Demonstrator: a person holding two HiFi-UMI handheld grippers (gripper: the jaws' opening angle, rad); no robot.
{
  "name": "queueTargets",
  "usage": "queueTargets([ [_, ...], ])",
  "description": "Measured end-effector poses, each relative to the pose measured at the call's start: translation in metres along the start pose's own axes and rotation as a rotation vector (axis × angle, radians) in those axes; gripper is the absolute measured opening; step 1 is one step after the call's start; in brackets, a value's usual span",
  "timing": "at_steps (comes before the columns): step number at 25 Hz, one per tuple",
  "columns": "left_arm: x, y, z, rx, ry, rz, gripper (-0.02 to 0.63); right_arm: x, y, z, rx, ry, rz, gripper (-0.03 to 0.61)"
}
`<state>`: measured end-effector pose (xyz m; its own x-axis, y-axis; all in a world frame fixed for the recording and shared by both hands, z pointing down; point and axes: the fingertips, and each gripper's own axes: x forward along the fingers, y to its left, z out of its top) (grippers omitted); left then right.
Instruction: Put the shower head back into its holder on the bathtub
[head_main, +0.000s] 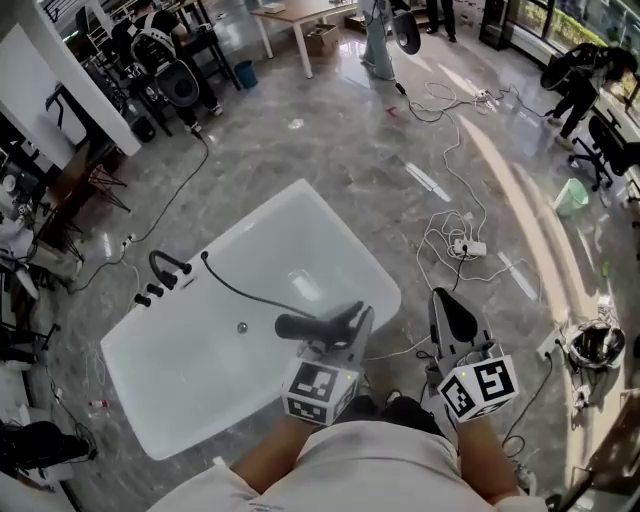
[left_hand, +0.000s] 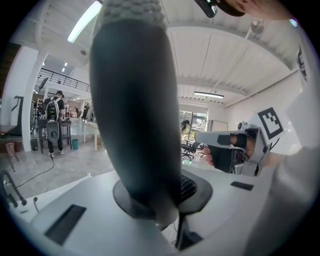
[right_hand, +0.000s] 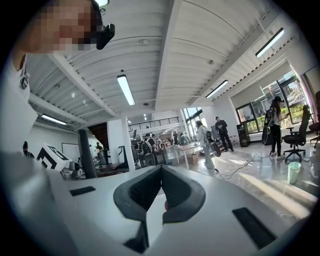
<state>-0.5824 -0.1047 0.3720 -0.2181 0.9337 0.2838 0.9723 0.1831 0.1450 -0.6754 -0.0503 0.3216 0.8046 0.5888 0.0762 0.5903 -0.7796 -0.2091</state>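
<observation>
Left tongs (left_hand: 161, 196) grip shower head (left_hand: 134, 100); right tongs (right_hand: 161, 171) closed.

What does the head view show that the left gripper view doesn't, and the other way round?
Only the head view shows the bathtub from above, with its drain and the marker cube on the left claw. Only the left gripper view shows the ceiling lights and, up close, that claw pinching the shower head. Both show the shower head and the right claw.
</observation>
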Motion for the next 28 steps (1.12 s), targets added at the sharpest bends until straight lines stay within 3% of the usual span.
queueTargets([
  [8,0.048,0.007,0.001,-0.023,0.031,-0.054,0.051,0.020,-0.022,-0.009,0.004,0.045,-0.028,0.014],
  [15,0.093,0.015,0.005,-0.024,0.047,-0.009,0.051,0.042,-0.061,-0.012,0.018,0.048,0.002,0.014],
  [28,0.208,0.020,0.040,-0.038,0.035,0.170,0.051,0.103,-0.150,0.012,-0.090,0.093,0.252,0.014],
])
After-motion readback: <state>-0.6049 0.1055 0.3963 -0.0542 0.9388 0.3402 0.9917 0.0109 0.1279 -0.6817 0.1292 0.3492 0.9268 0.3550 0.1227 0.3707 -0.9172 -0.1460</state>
